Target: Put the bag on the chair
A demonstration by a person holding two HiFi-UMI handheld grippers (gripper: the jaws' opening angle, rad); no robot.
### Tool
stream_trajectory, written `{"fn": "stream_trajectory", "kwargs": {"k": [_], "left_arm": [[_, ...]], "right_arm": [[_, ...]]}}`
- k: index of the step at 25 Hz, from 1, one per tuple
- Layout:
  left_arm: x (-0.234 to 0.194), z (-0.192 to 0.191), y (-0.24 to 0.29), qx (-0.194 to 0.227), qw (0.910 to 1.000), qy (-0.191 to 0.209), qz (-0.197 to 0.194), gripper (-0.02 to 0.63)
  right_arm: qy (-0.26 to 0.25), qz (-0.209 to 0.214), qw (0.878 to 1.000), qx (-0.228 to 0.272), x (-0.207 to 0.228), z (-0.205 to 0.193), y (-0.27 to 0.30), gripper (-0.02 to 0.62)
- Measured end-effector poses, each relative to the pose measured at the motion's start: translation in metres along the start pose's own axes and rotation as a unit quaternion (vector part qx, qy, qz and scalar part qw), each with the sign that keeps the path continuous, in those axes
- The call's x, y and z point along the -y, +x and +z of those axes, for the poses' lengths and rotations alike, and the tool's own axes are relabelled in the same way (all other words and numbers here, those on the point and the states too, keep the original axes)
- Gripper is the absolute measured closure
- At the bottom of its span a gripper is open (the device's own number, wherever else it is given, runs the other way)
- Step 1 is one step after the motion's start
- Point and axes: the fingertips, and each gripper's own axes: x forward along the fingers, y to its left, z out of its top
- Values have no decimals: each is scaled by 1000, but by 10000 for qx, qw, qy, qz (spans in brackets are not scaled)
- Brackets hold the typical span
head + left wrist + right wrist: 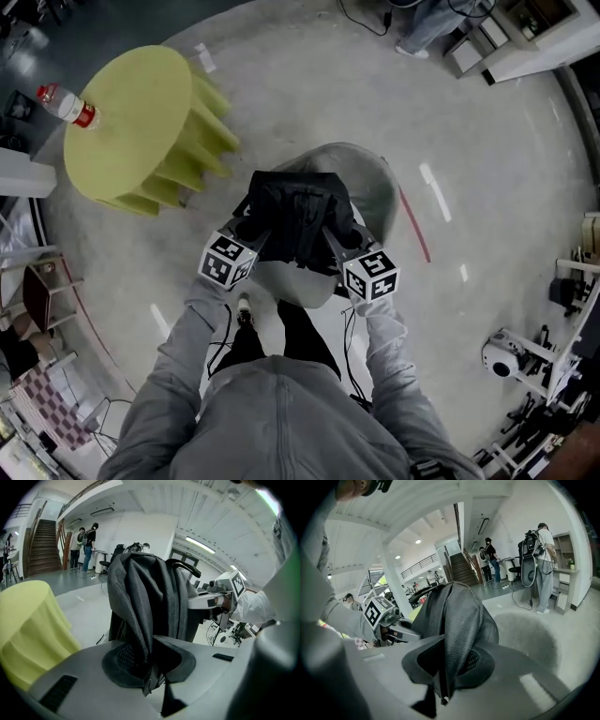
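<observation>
Jaws of the left gripper [149, 665] sit nearly together, pinching a fold of dark woven fabric that belongs to the bag [298, 220]. The right gripper [443, 667] does the same on the other side, its jaws almost closed on a ribbed black edge of the bag. In the head view the two grippers hold the bag between them, one at each side, with grey sleeves [187, 337] reaching forward from below.

The bag is black and bunched up. It hangs directly over the seat of a grey shell chair [373, 187]. Whether it touches the seat cannot be told.

Left of the chair stands a round table [127, 131] draped in yellow-green cloth. A bottle [66, 105] with a red label rests at its far edge. A red line [413, 223] runs along the pale floor [487, 169] just right of the chair.

Farther off, the gripper views show people [539, 569] standing near desks and stairs [44, 545] rising at the back of the hall.
</observation>
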Motion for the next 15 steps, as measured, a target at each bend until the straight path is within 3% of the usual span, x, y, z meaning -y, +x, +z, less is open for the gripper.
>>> {"fn": "stream_trajectory", "kwargs": {"k": [6, 15], "left_arm": [[-29, -19, 44, -336, 9990, -271, 118, 550], [-52, -39, 78, -752, 9963, -337, 229, 549]], "right_arm": [[133, 111, 9994, -299, 36, -26, 41, 548], [6, 162, 9978, -637, 70, -54, 77, 546]]}}
